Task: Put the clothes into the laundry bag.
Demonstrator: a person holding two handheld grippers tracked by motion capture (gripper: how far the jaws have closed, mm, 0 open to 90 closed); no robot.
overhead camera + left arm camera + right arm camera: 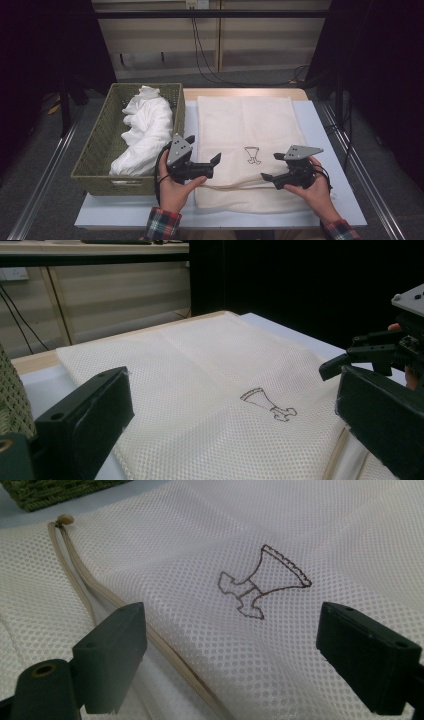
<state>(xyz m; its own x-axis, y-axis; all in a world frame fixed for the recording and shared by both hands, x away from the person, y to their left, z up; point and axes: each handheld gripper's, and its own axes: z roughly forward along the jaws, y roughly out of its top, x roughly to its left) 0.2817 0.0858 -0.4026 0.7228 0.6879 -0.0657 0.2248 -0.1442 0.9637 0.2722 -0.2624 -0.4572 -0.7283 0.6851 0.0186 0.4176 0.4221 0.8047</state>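
Little looks done yet: the cream mesh laundry bag with a small embroidered emblem [250,145] lies flat on the pale blue tabletop [332,165], while the bundled white cloth [142,132] sits in the green woven basket [95,150] beside it. Both the left gripper [202,152] and right gripper [272,167] hover, jaws spread, above the bag's drawstring edge (nothing is pinched). 2 dark curtains flank wooden cabinets behind.

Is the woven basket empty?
No, the green woven basket holds a bundle of white cloth in the high view.
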